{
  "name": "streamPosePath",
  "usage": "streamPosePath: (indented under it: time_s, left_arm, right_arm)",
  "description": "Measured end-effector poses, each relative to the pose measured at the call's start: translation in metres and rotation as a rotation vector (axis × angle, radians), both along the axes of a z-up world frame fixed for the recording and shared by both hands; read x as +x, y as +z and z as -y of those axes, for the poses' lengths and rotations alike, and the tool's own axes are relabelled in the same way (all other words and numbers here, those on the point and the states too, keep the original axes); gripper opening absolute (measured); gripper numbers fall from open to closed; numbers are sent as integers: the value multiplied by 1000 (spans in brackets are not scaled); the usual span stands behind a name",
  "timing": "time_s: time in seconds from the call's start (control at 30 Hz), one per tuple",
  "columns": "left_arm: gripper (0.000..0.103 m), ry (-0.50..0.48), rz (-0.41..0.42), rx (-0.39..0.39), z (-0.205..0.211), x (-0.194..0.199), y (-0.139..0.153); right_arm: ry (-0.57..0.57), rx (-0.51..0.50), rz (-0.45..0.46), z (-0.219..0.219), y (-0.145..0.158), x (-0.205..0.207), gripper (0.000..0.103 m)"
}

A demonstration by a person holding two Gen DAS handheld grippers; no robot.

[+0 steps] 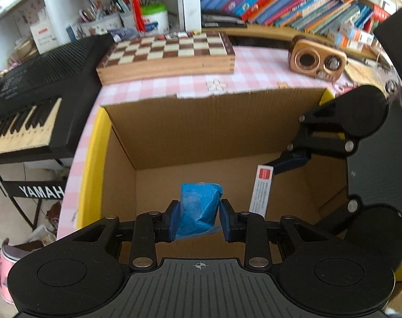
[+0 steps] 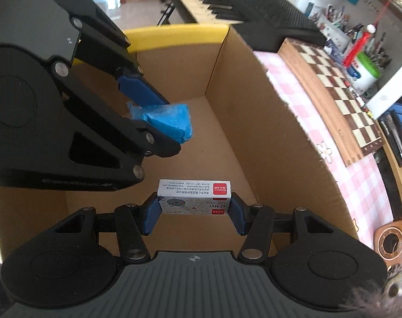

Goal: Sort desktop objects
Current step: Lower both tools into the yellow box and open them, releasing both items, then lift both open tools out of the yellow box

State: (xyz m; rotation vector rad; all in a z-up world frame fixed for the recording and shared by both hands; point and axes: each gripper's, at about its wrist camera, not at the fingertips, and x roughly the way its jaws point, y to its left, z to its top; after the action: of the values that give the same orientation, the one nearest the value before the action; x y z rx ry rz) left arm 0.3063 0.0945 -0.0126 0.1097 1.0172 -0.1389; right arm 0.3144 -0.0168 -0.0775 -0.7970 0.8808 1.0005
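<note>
Left tool (image 1: pixel 198 218) of mine is clenched on a crumpled blue lump (image 1: pixel 201 206), both blue pads pressing its sides, and I hold it inside the open cardboard box (image 1: pixel 208 132), above the box floor. Whether the lump touches the floor I cannot tell. My right tool (image 2: pixel 194 213) grasps a small white box (image 2: pixel 195 194) with a red label, pinched across its short ends, also held down inside the cardboard box. Seen from the left wrist, the right tool comes in from the right side, with the white box hanging just right of the blue lump, near it but apart. From the right wrist, the left tool reaches in from the upper left with the lump at its tip, farther in than the white box. The cardboard box stands on a bench (image 1: pixel 253 63) covered in pink checked cloth. On the far side of it lie a wooden chessboard (image 1: pixel 169 53) and a small copper-coloured radio (image 1: pixel 317 59). A black keyboard (image 1: pixel 28 100) sits to the left.
</note>
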Motion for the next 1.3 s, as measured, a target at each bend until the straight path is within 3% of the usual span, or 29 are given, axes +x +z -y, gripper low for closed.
streamPosePath:
  time_s: [0.23, 0.73, 0.77, 0.9, 1.0, 1.3]
  left_arm:
    - [31, -29, -64, 22, 4, 6, -13]
    - [33, -51, -69, 19, 5, 8, -11]
    - [35, -50, -65, 20, 5, 8, -11]
    - [61, -38, -19, 38, 6, 1, -4]
    - [71, -36, 15, 36, 5, -6, 5]
    - [82, -49, 165, 38, 7, -46, 47]
  right_arm:
    - [69, -56, -58, -6, -7, 0, 52]
    - [95, -104, -90, -9, -13, -5, 52]
    - [92, -100, -90, -8, -12, -5, 52]
    - [55, -71, -49, -4, -7, -7, 65]
    - [3, -33, 11, 2, 1, -9, 73]
    - [-111, 84, 94, 32, 43, -28, 73]
